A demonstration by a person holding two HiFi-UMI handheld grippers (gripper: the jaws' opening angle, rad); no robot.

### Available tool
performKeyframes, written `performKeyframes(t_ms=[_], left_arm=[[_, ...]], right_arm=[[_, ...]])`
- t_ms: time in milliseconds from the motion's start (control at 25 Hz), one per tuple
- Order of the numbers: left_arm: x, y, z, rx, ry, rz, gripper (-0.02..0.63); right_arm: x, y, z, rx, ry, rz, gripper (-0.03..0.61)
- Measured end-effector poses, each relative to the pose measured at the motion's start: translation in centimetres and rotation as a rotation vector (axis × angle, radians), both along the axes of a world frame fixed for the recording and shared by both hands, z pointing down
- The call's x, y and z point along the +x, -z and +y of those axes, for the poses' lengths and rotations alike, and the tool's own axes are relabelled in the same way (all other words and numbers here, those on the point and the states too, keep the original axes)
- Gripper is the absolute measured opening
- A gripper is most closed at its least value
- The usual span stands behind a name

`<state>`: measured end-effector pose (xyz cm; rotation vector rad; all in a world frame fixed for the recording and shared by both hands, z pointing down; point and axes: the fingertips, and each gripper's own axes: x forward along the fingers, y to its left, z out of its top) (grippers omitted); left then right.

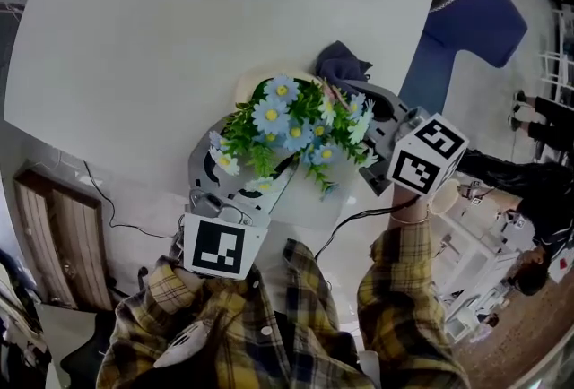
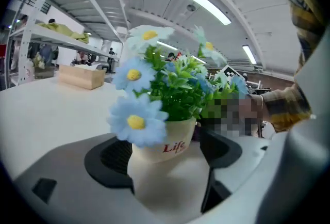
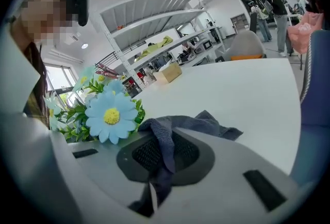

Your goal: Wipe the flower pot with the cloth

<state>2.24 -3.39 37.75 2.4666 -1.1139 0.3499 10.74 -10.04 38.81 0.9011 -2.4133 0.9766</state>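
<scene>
On the white round bench [image 1: 179, 38], near the edge closest to the person, both grippers are at work; a blue chair [image 1: 475, 29] stands past the bench at the right. Next in size is the flower pot [image 2: 165, 148], cream with red lettering, upright and full of blue artificial daisies [image 1: 287, 123] that spread wider than the pot itself. The left gripper [image 2: 164, 161] is clamped on the pot wall, one jaw at each side; whether the base rests on the bench I cannot tell. The right gripper [image 3: 160, 166] is clenched on a dark grey-blue cloth [image 3: 191, 125], which comes out past its jaws as a loose bunch. Seen from this gripper, the flowers are just beside it on the left, and the pot wall is hidden from it under the leaves. In my judgement the wiping stroke is not yet on the pot: the cloth must go leftward and below the blooms to reach the wall, and the risk is to catch the petals instead
</scene>
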Motion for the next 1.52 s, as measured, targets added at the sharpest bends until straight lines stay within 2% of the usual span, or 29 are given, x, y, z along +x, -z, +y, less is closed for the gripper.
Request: performKeyframes(t_ms=[240, 320, 640, 840, 1080, 1240, 1360, 1520], left_arm=[[0.5, -0.8, 0.1, 0.001, 0.055, 0.010, 0.405], [0.6, -0.9, -0.2, 0.007, 0.046, 0.004, 0.405], [0.6, -0.8, -1.3, 0.083, -0.123, -0.065, 0.405], [0.3, -1.1, -1.8, 0.139, -0.267, -0.193, 0.405], [0.3, -1.1, -2.1, 0.141, -0.362, -0.188, 0.403], [0.3, -1.0, -2.5, 0.165, -0.423, -0.229, 0.403], [0.2, -1.3, -3.3, 0.164, -0.437, -0.219, 0.403], [0.3, -1.1, -3.7, 0.165, -0.444, -0.208, 0.403]], right_arm=[[0.5, -0.8, 2.2, -0.027, 0.009, -0.020, 0.015], [0.6, -0.8, 2.7, -0.032, 0.012, -0.025, 0.015], [0.2, -0.6, 3.4, -0.038, 0.033, -0.056, 0.015], [0.1, 0.0, 3.4, -0.041, 0.109, -0.023, 0.015], [-0.1, 0.6, 3.4, -0.038, 0.214, 0.017, 0.015], [-0.2, 0.8, 3.1, 0.011, 0.304, 0.119, 0.015], [-0.2, 0.5, 2.5, -0.002, 0.329, 0.165, 0.015], [0.1, 0.8, 1.0, 0.016, 0.300, 0.156, 0.015]])
